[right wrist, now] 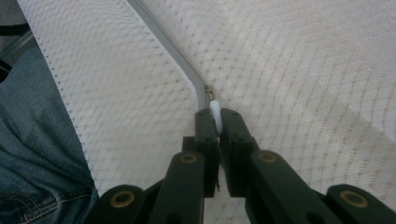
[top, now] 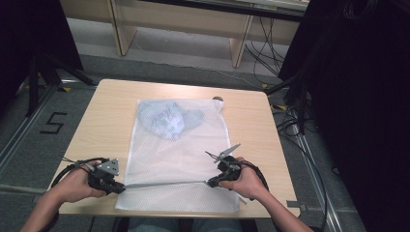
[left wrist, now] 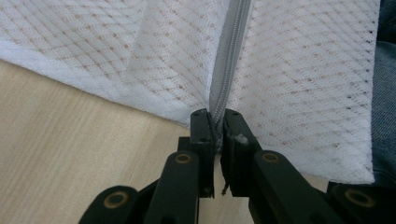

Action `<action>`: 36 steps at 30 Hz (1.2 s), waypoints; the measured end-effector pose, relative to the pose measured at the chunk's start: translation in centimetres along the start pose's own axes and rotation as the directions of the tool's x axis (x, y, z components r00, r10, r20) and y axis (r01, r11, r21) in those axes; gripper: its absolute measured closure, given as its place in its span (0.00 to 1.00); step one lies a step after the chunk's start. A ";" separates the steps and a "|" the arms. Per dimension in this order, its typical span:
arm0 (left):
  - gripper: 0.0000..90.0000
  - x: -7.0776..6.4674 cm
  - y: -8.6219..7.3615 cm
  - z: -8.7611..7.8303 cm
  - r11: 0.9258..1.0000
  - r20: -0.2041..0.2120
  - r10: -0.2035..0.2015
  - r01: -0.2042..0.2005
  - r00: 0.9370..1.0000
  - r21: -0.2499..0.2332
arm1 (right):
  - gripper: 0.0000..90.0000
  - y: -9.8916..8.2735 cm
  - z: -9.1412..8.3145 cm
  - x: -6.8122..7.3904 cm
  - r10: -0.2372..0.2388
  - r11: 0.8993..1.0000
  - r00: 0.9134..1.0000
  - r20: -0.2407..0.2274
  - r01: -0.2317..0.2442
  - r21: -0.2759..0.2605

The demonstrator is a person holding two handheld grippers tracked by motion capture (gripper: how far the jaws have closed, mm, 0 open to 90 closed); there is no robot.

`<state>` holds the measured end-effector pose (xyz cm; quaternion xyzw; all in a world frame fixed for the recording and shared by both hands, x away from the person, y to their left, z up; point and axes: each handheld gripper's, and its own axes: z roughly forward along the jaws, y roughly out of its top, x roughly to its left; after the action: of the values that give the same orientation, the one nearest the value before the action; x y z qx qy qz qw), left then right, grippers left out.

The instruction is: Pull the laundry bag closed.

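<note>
A white mesh laundry bag (top: 179,159) lies flat in the middle of a light wooden table (top: 109,116), reaching from near the far edge to the near edge, where its bottom hem slightly overhangs. A bluish bundle of cloth (top: 167,120) sits inside the bag toward the far end. A grey zipper (top: 164,184) runs across the bag close to the near edge.

The left gripper (top: 121,187), held in the person's left hand (top: 77,183) by the bag's near-left side, is clenched on the zipper's left end (left wrist: 215,116), right at the bag's edge. The right gripper (top: 212,182), in the right hand (top: 246,181) toward the near-right corner, is clenched on the white zipper pull (right wrist: 215,119). Blue denim (right wrist: 32,154) shows beyond the bag's hem.
</note>
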<state>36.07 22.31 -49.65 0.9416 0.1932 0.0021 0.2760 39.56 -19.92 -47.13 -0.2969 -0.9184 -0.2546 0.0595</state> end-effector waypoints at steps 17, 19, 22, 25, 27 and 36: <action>0.93 0.0 -0.1 0.0 1.000 0.001 -0.001 0.001 1.000 -0.004 | 0.97 -0.6 -0.5 -0.5 0.001 1.000 1.000 0.011 -0.001 0.001; 0.93 0.0 0.0 0.0 1.000 0.001 -0.001 0.001 1.000 -0.002 | 0.97 -0.6 -0.6 -0.7 -0.008 1.000 1.000 -0.012 0.008 0.009; 0.93 0.0 -0.1 0.0 1.000 0.001 -0.016 0.016 1.000 -0.001 | 0.97 -0.7 -0.5 -0.7 -0.004 1.000 1.000 -0.008 0.004 0.006; 0.93 0.1 0.0 0.0 1.000 0.004 -0.017 0.017 1.000 0.003 | 0.97 -0.7 -0.5 -0.8 0.001 1.000 1.000 -0.014 -0.001 0.003; 0.93 0.1 0.0 0.0 1.000 0.001 -0.023 0.023 1.000 0.004 | 0.97 -0.7 -0.5 -0.8 0.011 1.000 1.000 -0.016 -0.011 0.016; 0.93 0.1 -0.1 0.0 1.000 0.010 -0.023 0.023 1.000 -0.003 | 0.97 -0.6 -0.6 -1.0 -0.012 1.000 1.000 -0.012 0.012 -0.004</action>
<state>36.08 22.45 -49.69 0.9388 0.2027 -0.0053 0.2785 40.01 -21.13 -47.12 -0.2897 -0.9193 -0.2588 0.0629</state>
